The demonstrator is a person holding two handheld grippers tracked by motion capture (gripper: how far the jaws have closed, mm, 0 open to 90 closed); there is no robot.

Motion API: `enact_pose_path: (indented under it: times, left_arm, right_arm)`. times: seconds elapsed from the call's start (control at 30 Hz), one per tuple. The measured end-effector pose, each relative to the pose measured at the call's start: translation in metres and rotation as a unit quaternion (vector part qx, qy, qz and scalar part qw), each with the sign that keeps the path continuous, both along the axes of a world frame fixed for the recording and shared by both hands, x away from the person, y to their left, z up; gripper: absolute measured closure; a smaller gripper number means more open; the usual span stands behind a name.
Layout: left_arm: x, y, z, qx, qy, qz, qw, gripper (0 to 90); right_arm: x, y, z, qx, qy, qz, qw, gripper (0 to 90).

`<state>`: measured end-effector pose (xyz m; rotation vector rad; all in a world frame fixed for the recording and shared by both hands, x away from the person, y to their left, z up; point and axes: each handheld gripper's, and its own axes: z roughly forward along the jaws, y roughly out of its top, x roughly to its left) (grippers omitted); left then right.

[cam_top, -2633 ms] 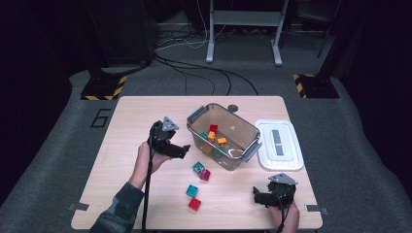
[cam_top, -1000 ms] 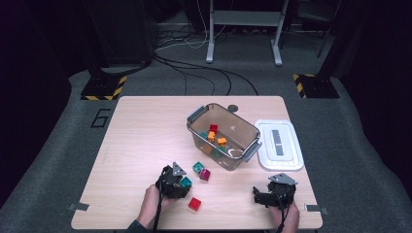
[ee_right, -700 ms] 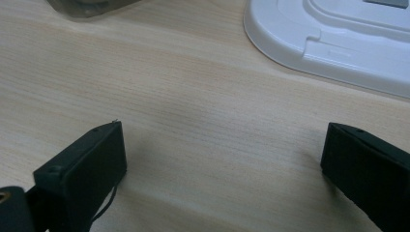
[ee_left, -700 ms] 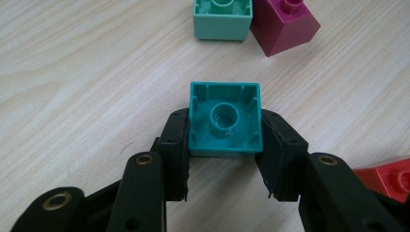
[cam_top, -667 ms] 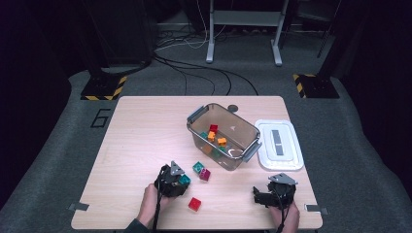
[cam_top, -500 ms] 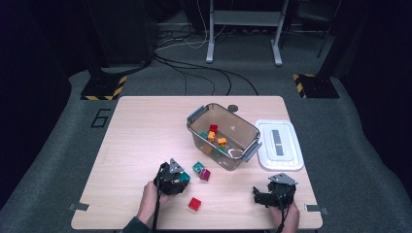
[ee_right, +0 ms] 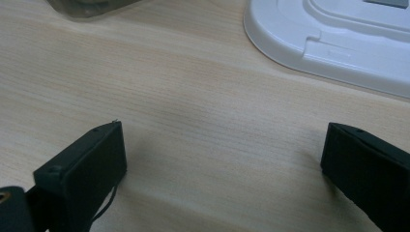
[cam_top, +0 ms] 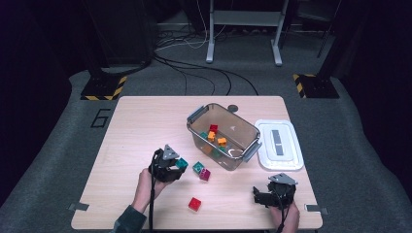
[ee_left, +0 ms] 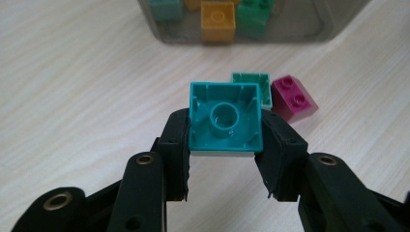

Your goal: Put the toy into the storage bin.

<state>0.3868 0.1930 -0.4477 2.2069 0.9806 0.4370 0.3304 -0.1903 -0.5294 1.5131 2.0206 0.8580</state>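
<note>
A: High view: teal brick [cam_top: 181, 163] clenched in left gripper [cam_top: 171, 167], lifted near the desk's front edge, short of the bin [cam_top: 222, 136].

B: Left gripper view: held by its side walls only; slip is risked.

A: Right gripper view: right gripper [ee_right: 220, 164] released, idle.

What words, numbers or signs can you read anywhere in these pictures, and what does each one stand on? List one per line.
"6": a large dark numeral on the grey floor mat, left of the table.
Grey label on the white lid: too small to read.
Pale mark on the clear bin: too blurred to read.
The teal brick in the left gripper bears no lettering.
</note>
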Motion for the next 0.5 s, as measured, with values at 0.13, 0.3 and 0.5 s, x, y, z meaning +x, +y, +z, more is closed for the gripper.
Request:
enact_pose_path:
  times: [0.13, 0.3, 0.5]
  left_arm:
    - [0.007, 0.002, 0.016, 0.002, -0.014, 0.001, 0.9999, 58.4]
    - [0.016, 0.005, 0.037, 0.001, -0.038, 0.007, 0.9993, 58.4]
    - [0.025, 0.005, 0.057, 0.003, -0.052, 0.006, 0.9986, 58.4]
  right_arm:
    - [0.000, 0.000, 0.000, 0.000, 0.000, 0.000, 1.0000, 1.2]
    - [0.000, 0.000, 0.000, 0.000, 0.000, 0.000, 1.0000, 1.2]
    - [0.000, 0.000, 0.000, 0.000, 0.000, 0.000, 1.0000, 1.2]
